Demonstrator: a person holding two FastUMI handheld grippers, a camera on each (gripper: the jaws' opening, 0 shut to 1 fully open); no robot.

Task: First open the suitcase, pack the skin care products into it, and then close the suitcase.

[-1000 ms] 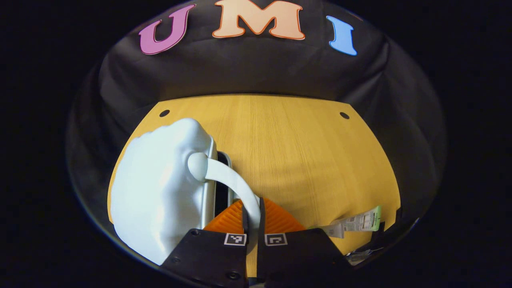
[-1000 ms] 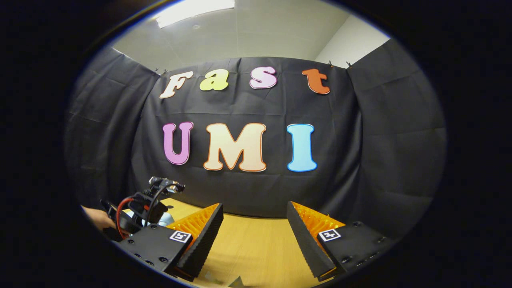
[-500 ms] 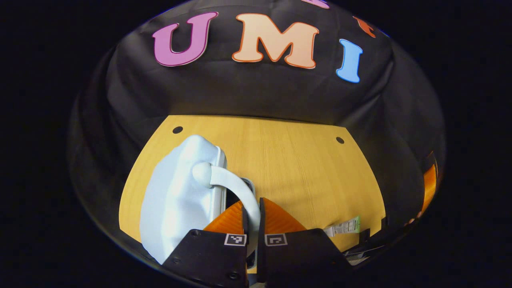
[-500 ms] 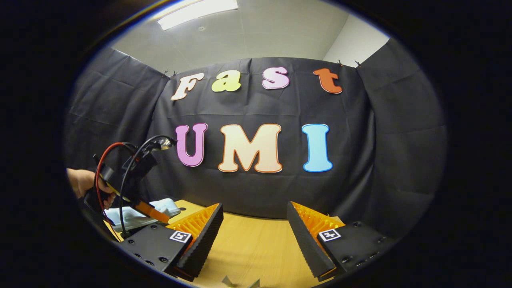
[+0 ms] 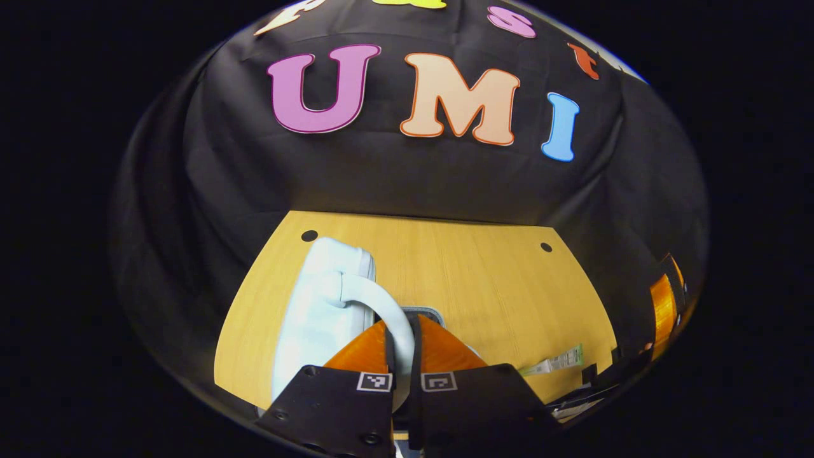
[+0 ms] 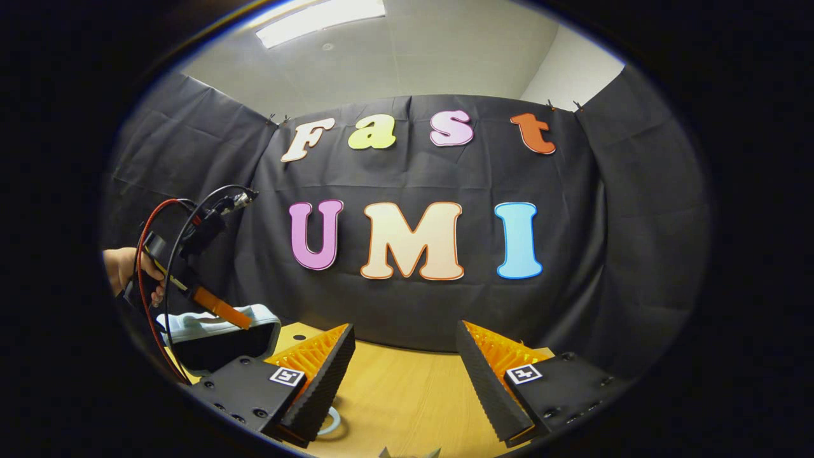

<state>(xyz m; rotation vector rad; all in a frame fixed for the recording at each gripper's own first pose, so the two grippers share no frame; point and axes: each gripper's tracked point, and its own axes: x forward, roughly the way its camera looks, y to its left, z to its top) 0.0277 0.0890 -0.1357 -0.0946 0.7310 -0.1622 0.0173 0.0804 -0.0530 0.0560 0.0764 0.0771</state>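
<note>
In the left gripper view, the left gripper (image 5: pixel 400 346) is gripping the white curved handle (image 5: pixel 375 304) of the pale blue suitcase (image 5: pixel 321 299), with the jaws clenched on the handle's lower end. The suitcase lid is being raised: compared with one second ago, the shell is appearing narrower and more edge-on, and the dark opening (image 5: pixel 420 314) beside the handle is showing more clearly near the gripper. This indicates that the opening step is under way but not yet complete. A skin care tube (image 5: pixel 552 364) is lying on the table (image 5: pixel 483 286) to the right, well apart from the suitcase, and it is now appearing smaller and lower in the view than before. In the right gripper view, the right gripper (image 6: pixel 404 375) is hovering above the table with its jaws released and spread wide, holding nothing. At the left of this view, a hand (image 6: pixel 130 270) is holding the left gripper high, and the suitcase lid (image 6: pixel 216 321) is now standing lifted with its dark interior visible, whereas one second ago that gripper was sitting low near the table and the lid was barely showing. Packing is judged not yet begun.
</note>
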